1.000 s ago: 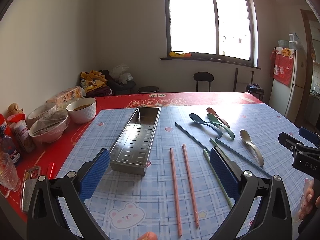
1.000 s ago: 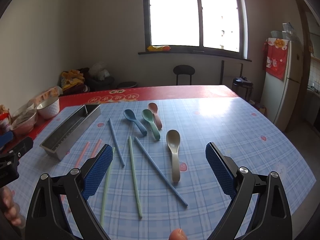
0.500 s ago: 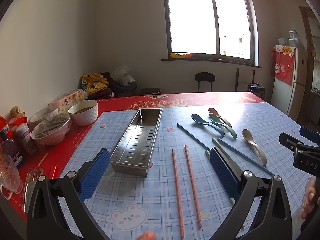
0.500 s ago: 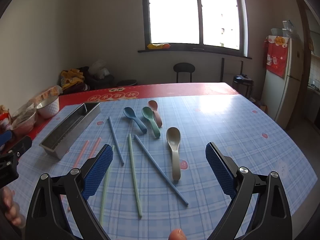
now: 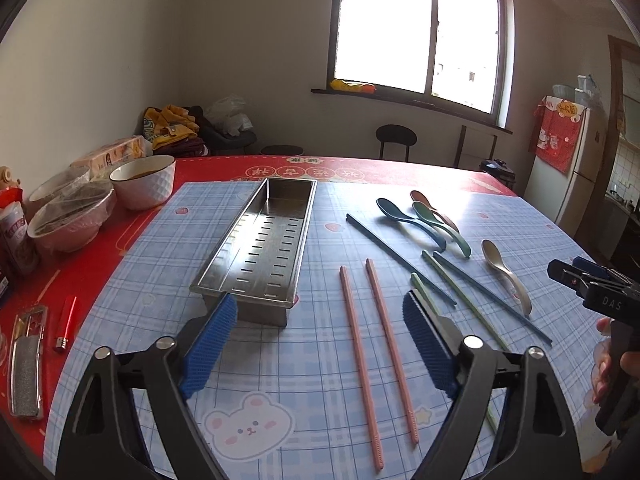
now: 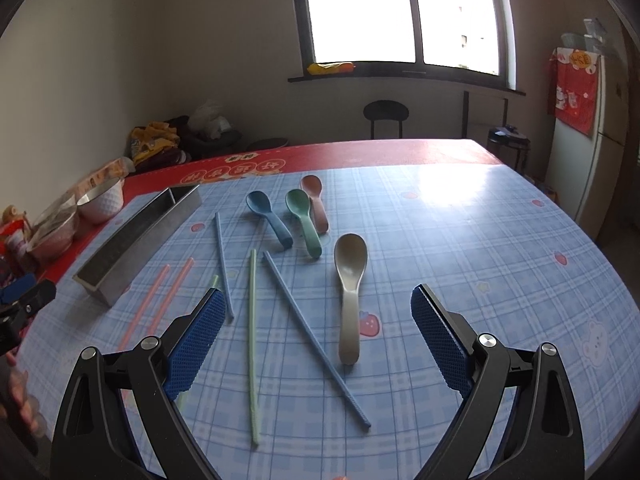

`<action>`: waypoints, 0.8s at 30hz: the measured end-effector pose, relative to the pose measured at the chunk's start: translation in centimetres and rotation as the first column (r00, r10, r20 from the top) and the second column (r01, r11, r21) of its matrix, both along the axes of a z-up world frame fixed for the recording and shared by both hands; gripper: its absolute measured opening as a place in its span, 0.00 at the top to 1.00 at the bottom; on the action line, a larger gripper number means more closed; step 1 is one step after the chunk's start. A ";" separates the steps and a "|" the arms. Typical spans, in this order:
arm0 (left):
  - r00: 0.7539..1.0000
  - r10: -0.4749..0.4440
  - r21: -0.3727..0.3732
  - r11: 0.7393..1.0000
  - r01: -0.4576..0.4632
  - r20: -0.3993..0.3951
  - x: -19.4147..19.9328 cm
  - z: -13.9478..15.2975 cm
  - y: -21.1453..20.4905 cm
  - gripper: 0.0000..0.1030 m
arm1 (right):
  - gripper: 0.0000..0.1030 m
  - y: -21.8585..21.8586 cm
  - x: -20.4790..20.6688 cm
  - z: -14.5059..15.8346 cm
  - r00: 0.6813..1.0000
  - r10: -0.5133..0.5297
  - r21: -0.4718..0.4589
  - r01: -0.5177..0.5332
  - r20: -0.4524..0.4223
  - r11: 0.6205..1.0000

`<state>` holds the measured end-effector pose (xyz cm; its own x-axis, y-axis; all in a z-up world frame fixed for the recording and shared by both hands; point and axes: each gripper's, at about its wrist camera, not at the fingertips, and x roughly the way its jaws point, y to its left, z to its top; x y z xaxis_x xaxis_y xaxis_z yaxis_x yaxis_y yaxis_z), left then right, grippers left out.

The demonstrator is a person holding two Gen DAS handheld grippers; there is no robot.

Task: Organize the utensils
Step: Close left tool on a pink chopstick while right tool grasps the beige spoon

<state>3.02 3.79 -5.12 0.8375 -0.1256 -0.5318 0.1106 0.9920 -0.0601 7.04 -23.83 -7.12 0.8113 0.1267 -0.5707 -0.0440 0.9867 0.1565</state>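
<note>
An empty perforated steel tray (image 5: 276, 232) lies lengthwise on the blue checked cloth. Right of it lie two pink chopsticks (image 5: 390, 344), then blue chopsticks (image 5: 400, 258), green chopsticks (image 5: 460, 298) and several spoons: blue (image 5: 390, 210), green (image 5: 426, 212), brown (image 5: 420, 197), beige (image 5: 494, 250). My left gripper (image 5: 320, 308) hovers over the pink chopsticks with its jaws closing and nothing gripped. My right gripper (image 6: 318, 298) hangs open above a blue chopstick (image 6: 312, 332) and the beige spoon (image 6: 350, 258), touching neither.
Bowls (image 5: 142, 180) and packets crowd the red table edge at the left, with a red lighter (image 5: 66, 322) and a metal case (image 5: 26, 376) nearer. A chair (image 5: 394, 136) and a fridge (image 5: 576, 168) stand beyond the table.
Both grippers have sunk toward the table and the utensils look nearer. The left jaws have narrowed. The right jaws stand as wide as before.
</note>
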 end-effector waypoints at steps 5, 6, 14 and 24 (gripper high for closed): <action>0.992 -0.084 0.002 0.996 0.085 -0.090 1.1 -2.1 -0.8 0.64 | 0.12 -0.1 1.2 -1.6 1.000 0.028 -0.029 -0.028 -0.007 0.999; 0.989 -0.101 -0.001 0.995 0.101 -0.108 1.5 -2.5 -1.1 0.72 | 0.21 -0.1 1.5 -1.9 0.999 0.031 -0.030 -0.031 -0.011 0.999; 0.957 -0.156 -0.014 0.987 0.157 -0.244 5.8 -4.8 -3.1 0.76 | 0.35 -0.7 3.4 -2.7 0.997 0.055 0.024 -0.054 -0.050 0.998; 0.932 -0.135 0.051 0.986 0.161 -0.337 8.2 -7.2 -3.9 0.76 | 0.36 -1.2 3.7 -3.2 0.997 0.061 0.066 -0.057 -0.055 0.996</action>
<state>11.17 -0.13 -12.28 0.5873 -0.1825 -0.7885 0.2433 0.9690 -0.0431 10.71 -25.08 -10.35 0.7676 0.2115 -0.6050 -0.0911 0.9704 0.2236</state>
